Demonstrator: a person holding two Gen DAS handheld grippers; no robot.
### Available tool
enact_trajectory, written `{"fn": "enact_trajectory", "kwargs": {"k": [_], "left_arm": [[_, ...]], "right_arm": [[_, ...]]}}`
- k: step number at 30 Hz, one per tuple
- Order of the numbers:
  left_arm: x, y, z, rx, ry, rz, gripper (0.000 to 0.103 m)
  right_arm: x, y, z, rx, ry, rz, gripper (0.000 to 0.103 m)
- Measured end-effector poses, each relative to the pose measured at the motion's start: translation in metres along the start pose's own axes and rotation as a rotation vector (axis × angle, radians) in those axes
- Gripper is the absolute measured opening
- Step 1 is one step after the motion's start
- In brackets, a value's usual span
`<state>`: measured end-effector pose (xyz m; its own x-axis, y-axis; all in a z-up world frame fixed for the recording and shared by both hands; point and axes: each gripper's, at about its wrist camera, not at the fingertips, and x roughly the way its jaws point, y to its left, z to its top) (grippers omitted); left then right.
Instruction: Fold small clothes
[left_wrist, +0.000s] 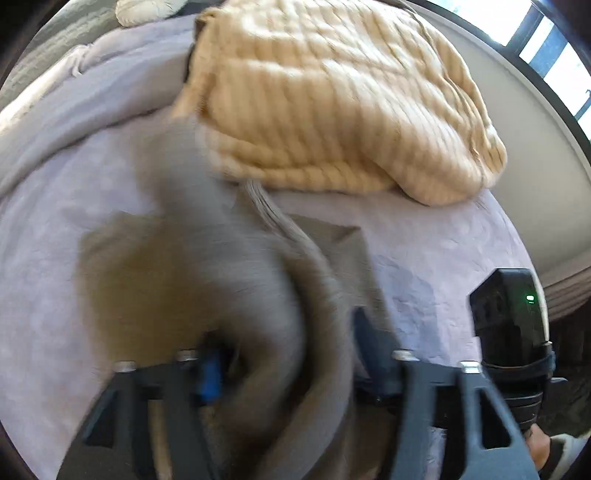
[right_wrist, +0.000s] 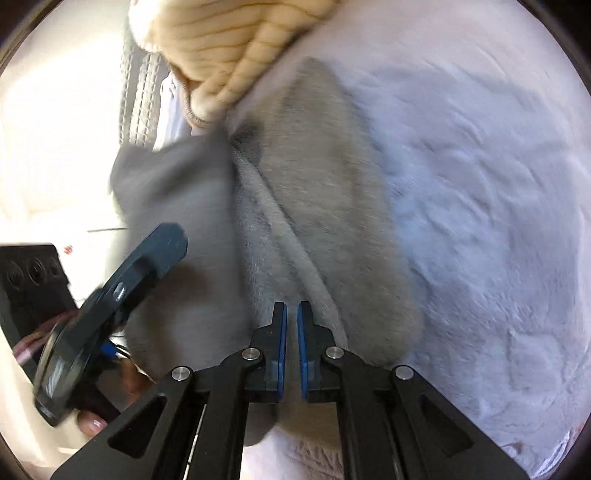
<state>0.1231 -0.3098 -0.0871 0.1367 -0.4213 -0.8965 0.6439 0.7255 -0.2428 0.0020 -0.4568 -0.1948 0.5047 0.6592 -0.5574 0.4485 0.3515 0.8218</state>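
Holding a bunched grey garment (left_wrist: 258, 295) between the fingers of the left gripper (left_wrist: 284, 365), blue pads spread wide with a thick roll of cloth filling the gap; whether the pads truly clamp it, hard to tell through the blur. Draping from there down onto a pale lavender bedspread (left_wrist: 443, 243), with a flatter part of the same garment lying spread on the cover to the left. Resting behind it, a cream ribbed knit blanket (left_wrist: 332, 103), its near edge touching or overlapping the far end of the grey cloth. Showing at the right of the left wrist view, the black body of the right gripper with a small green light. Hovering over the garment (right_wrist: 314, 206) in the right wrist view, the right gripper (right_wrist: 291, 325), blue pads (right_wrist: 282, 339) drawn close but with a narrow gap between them and nothing visibly pinched. Running up from just ahead of those fingertips, a raised fold in the grey cloth, one flap lying flat on the bedspread (right_wrist: 480, 184) to the right, another lifted at the left. Appearing at the lower left of that view, the left gripper (right_wrist: 110, 317) seen from the side, blurred, beside the lifted flap. Peeking in at the top, the cream blanket (right_wrist: 229, 44), just beside the garment's far end.
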Motion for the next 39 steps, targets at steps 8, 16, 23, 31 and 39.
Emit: {"fn": "enact_trajectory", "kwargs": {"k": [8, 16, 23, 31, 39], "left_arm": [[-0.037, 0.015, -0.008, -0.055, -0.058, -0.062, 0.076], [-0.046, 0.105, -0.053, -0.282, -0.005, 0.134, 0.076], [-0.026, 0.123, -0.088, -0.323, 0.042, 0.125, 0.076], [-0.015, 0.135, -0.079, -0.266, 0.076, 0.068, 0.095], [-0.016, 0.133, -0.083, -0.249, 0.082, 0.068, 0.095]], "right_arm": [[-0.004, -0.026, 0.006, 0.12, -0.049, 0.127, 0.012], [-0.027, -0.04, 0.021, 0.199, -0.035, 0.353, 0.057], [0.001, 0.024, 0.029, -0.04, 0.064, 0.04, 0.016], [-0.024, -0.02, 0.001, 0.048, -0.021, -0.02, 0.015], [-0.048, -0.01, -0.018, 0.035, -0.089, -0.032, 0.021]]}}
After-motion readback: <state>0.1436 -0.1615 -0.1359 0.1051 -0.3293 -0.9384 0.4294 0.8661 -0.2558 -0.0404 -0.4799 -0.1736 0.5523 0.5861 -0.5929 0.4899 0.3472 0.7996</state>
